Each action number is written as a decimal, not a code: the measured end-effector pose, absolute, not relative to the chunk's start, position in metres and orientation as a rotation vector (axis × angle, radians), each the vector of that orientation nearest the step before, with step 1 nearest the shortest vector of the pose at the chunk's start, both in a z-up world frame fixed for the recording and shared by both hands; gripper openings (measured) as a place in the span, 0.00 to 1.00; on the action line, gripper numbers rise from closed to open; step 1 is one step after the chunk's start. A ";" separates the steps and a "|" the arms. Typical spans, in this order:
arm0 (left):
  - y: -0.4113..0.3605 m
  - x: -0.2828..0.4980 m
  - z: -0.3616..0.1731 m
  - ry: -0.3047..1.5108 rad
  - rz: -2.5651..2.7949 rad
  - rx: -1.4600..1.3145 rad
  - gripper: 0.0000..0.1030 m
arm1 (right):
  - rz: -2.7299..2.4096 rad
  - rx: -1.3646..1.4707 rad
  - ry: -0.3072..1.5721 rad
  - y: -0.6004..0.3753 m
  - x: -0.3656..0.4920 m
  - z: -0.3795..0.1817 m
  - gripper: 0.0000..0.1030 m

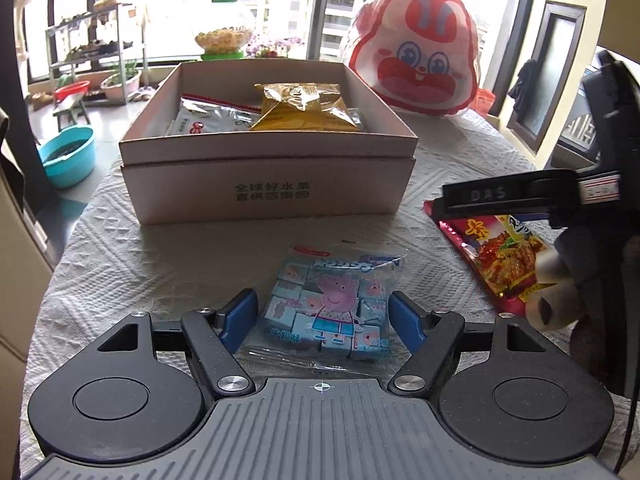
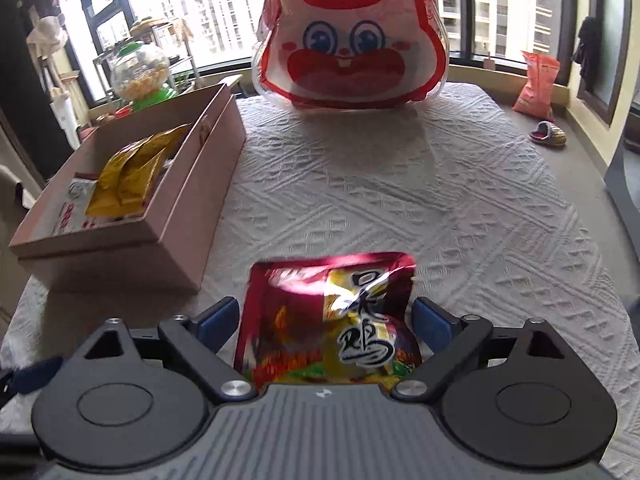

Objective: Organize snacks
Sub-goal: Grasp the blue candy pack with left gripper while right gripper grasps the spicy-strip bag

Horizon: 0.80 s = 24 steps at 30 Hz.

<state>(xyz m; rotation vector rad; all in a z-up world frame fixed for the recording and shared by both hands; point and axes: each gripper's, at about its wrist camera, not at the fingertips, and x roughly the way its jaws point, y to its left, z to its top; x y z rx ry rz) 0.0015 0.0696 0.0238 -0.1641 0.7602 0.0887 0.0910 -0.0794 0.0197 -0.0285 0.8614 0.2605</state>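
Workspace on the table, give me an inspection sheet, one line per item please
Surface: white textured cloth, no spills seen.
Job's things: cardboard box holds a yellow packet and a white packet; blue cartoon-pig packet and red packet lie on the cloth.
Clutter: rabbit-face bag standing at the far end.
Grippers: left gripper open astride the blue packet; right gripper open astride the red packet.
Cables: nothing seen.
Surroundings: windows, candy dispenser, teal basin, slipper.
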 end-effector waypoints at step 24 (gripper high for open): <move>0.089 0.015 0.022 0.733 -0.077 -0.125 0.76 | 0.425 -0.140 0.762 -0.091 0.056 0.014 0.96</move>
